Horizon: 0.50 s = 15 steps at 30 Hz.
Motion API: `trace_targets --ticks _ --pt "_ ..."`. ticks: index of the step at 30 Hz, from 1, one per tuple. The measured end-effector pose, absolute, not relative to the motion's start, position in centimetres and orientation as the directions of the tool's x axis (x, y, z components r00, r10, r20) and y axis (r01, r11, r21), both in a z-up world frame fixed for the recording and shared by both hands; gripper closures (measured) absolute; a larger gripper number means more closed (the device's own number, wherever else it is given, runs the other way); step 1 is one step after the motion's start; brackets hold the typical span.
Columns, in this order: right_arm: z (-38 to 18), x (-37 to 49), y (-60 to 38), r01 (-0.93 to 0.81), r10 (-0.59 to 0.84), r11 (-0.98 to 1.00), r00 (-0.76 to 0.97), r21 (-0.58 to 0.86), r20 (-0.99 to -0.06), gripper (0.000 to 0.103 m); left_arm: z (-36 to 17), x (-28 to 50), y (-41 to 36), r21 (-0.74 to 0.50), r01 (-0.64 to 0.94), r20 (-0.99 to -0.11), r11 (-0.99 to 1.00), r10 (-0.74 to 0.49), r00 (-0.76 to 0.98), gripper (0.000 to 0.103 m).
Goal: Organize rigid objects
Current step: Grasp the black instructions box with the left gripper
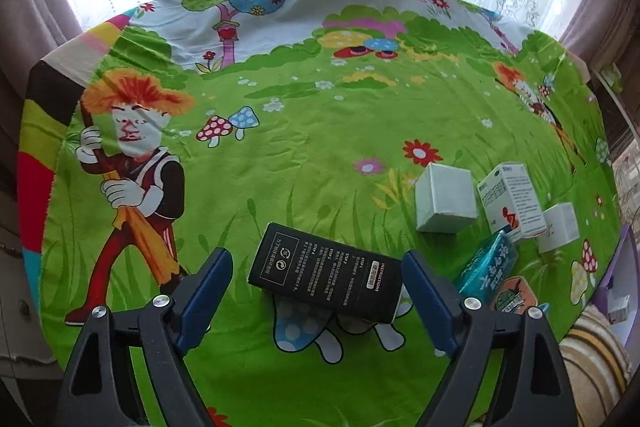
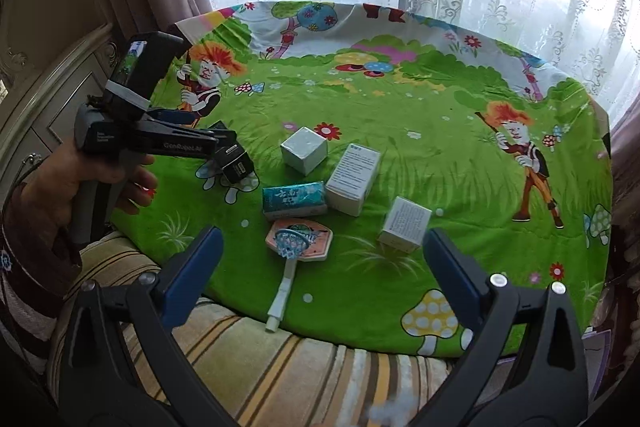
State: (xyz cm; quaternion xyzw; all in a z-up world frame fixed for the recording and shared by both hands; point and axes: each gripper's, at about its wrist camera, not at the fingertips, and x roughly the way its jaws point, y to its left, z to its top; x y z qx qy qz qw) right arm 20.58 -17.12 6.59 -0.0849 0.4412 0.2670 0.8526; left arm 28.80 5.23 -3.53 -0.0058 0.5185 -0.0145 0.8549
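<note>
A black box (image 1: 326,273) with white print lies on the green cartoon cloth between the open fingers of my left gripper (image 1: 316,279); the pads do not touch it. It also shows in the right wrist view (image 2: 234,159), under the left gripper (image 2: 208,143). To its right stand a pale cube box (image 1: 444,203), a white printed box (image 1: 512,203), a small white box (image 1: 558,221) and a teal box (image 1: 490,261). My right gripper (image 2: 320,267) is open and empty above the cloth's near edge, close to a toy basketball hoop (image 2: 298,241).
The cloth (image 2: 440,131) covers a table by a curtained window. A striped cushion (image 2: 304,367) lies below the near edge. A cabinet (image 2: 44,107) stands at the left. The hoop's white handle (image 2: 282,297) reaches to the cloth's edge.
</note>
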Motion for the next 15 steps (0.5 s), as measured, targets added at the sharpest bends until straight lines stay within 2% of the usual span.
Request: trace_targets --ticks 2,4,5,12,15 --pt "5.7 21.3 -16.1 -0.53 0.368 0.844 0.451 0.087 -0.813 0.002 -4.3 29.1 4.9 0.022 0.036 -0.891 0.999 0.003 0.455 0.014" --pt "4.9 21.8 -15.4 -0.529 0.365 0.843 0.435 0.095 -0.823 0.002 -4.5 29.2 4.9 0.037 0.05 -0.884 0.998 0.01 0.468 0.003" --pt "4.6 22.0 -15.1 -0.524 0.362 0.846 0.43 0.098 -0.827 0.002 -4.7 29.4 5.0 0.037 0.056 -0.885 0.998 0.007 0.466 0.0" --pt "1.2 22.7 -14.6 -0.478 0.36 0.865 0.382 0.152 -0.851 0.002 -4.9 28.8 4.8 -0.011 0.098 -0.879 0.995 -0.057 0.474 0.0" --pt "0.1 22.8 -15.0 -0.45 0.37 0.874 0.369 0.185 -0.853 0.002 -5.7 28.5 4.1 0.007 0.121 -0.885 0.993 -0.05 0.462 0.0"
